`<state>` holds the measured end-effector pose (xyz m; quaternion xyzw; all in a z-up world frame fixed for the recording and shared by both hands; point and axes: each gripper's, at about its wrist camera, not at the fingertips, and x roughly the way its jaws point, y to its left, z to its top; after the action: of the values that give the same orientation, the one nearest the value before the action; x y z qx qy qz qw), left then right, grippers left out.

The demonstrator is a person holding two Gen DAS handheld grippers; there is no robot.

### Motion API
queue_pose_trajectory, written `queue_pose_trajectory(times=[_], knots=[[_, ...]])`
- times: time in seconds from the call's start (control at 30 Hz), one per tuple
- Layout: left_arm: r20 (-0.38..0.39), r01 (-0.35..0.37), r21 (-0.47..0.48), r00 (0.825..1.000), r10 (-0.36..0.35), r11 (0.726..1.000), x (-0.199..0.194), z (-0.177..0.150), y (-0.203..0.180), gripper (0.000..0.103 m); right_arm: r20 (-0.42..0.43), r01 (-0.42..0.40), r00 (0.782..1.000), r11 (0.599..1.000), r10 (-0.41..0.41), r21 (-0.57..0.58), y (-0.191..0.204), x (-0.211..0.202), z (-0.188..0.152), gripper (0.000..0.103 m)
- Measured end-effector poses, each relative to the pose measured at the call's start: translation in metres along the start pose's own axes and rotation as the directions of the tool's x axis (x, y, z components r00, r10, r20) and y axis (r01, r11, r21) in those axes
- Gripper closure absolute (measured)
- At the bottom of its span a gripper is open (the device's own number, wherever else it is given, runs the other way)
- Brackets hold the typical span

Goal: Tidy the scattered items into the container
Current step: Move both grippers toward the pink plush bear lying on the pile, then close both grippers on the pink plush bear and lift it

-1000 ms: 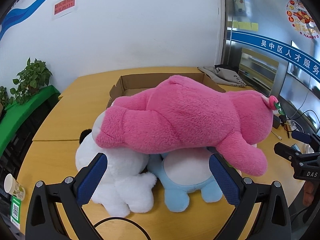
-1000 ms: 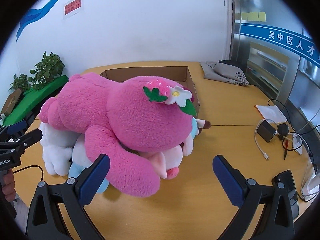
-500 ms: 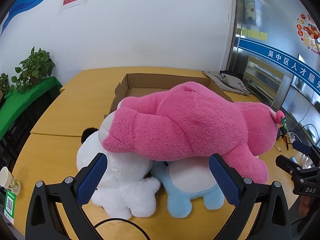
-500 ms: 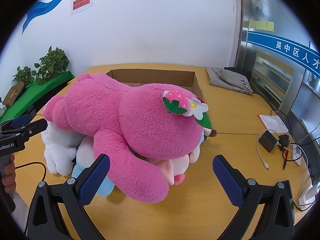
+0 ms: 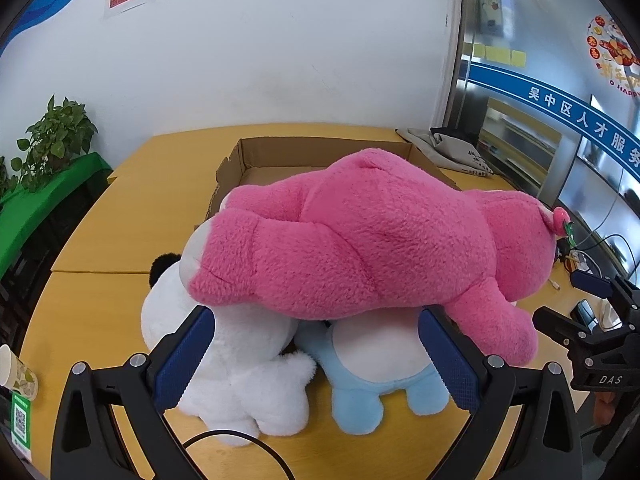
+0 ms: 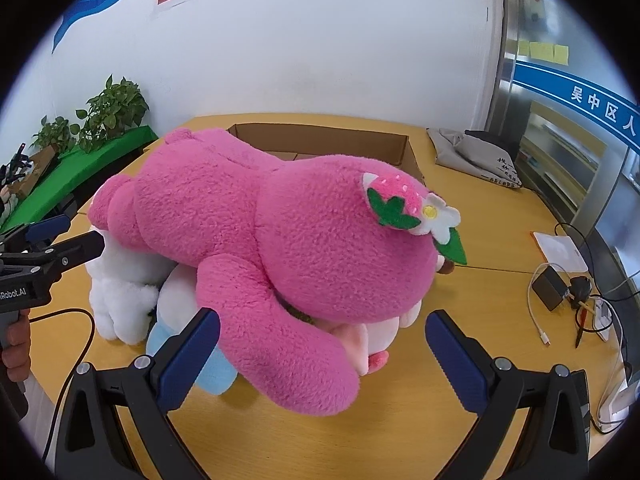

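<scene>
Both grippers, left gripper (image 5: 316,352) and right gripper (image 6: 324,354), hold their fingers apart; lifting the pink bear (image 5: 360,248) carelessly could topple the plush underneath.

- Pink plush (image 5: 372,236) with a strawberry and flower on its head lies sprawled on top of the other toys.
- White plush (image 5: 236,364) and blue plush (image 5: 380,368) lie beneath it on the counter.
- Open cardboard box (image 5: 320,150) stands just behind the pile.
</scene>
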<state>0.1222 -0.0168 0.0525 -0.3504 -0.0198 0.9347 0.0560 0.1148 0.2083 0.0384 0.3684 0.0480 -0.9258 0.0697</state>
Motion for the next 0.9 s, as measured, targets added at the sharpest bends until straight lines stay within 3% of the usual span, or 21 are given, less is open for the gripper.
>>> queue_pose_trajectory(times=[0.13,0.57,0.9], knots=[[-0.034,0.04,-0.012,0.999,-0.04,0.999,0.008,0.0,-0.001,0.0,-0.017,0.016,1.0,1.0,-0.015,0.02,-0.007,0.007,-0.001,0.0],[-0.029,0.042,0.0,0.999,-0.042,0.999,0.014,0.006,0.0,0.0,-0.033,-0.019,0.999,1.0,0.019,0.012,-0.01,0.016,0.003,0.0],[-0.025,0.192,-0.019,0.981,-0.192,0.981,0.018,0.041,0.003,0.0,0.042,-0.084,0.996,0.994,0.081,0.066,-0.03,-0.003,0.019,0.0]])
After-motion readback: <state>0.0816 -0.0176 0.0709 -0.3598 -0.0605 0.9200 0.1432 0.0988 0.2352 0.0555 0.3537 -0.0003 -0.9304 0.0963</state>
